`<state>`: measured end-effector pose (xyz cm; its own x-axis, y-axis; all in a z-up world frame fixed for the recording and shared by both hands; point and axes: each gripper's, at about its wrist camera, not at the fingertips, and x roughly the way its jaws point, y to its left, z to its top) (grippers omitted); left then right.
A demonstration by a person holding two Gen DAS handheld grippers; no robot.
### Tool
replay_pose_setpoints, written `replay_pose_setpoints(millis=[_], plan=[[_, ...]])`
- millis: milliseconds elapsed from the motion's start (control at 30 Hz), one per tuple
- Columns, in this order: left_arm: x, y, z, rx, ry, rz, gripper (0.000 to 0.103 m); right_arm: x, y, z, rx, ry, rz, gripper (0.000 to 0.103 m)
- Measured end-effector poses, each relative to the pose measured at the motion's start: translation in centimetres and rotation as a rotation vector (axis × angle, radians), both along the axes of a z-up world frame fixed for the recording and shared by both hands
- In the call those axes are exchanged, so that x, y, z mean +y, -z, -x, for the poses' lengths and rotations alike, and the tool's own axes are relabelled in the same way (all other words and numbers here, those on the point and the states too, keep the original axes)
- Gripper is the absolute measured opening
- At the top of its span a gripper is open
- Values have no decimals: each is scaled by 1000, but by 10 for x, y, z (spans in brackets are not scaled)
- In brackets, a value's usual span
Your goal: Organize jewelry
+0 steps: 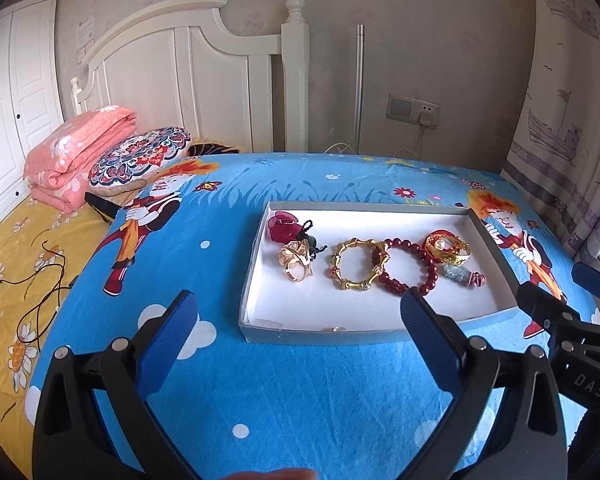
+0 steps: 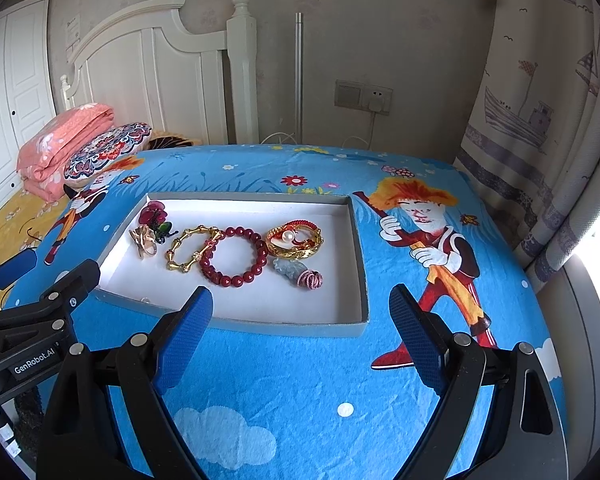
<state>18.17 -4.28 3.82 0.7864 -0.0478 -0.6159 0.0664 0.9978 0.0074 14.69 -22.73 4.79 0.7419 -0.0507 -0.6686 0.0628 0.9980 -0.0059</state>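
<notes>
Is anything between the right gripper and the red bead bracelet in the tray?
Only the tray's low near wall lies between the open right gripper and the red bead bracelet. The gold bangle touches the bracelet's left side.

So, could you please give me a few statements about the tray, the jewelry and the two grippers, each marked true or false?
1. The left gripper is open and holds nothing. True.
2. The red bead bracelet lies on the blue sheet outside the tray. False: it lies inside the tray, beside the gold bracelet.
3. The right gripper is shut on a ring. False: it is open and empty, short of the tray's near edge.
4. A folded pink blanket lies near the headboard. True.
5. The tray stands on a bare wooden table. False: it rests on a blue cartoon-print sheet.
</notes>
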Motion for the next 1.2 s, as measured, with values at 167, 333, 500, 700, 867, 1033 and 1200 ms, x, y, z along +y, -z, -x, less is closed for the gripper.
replay_pose_setpoints(millis=[167,333,500,700,867,1033,1200], plan=[[0,0,0,-2,4,-4,98,2,2,1,4,-5,1,84],[-1,0,0,-2,4,-4,98,4,2,2,3,-5,1,84],[-1,0,0,-1,3,-6,98,3,2,2,3,-4,-2,84],[-1,0,1,-2,3,-9,98,3,2,1,4,-6,-4,84],[0,1,1,-4,-4,-7,98,3,2,1,4,-5,-4,84],[0,1,0,-1,-9,-10,98,3,2,2,5,-6,-3,84],[0,1,0,-3,-7,-10,98,4,2,2,7,-9,-2,84]])
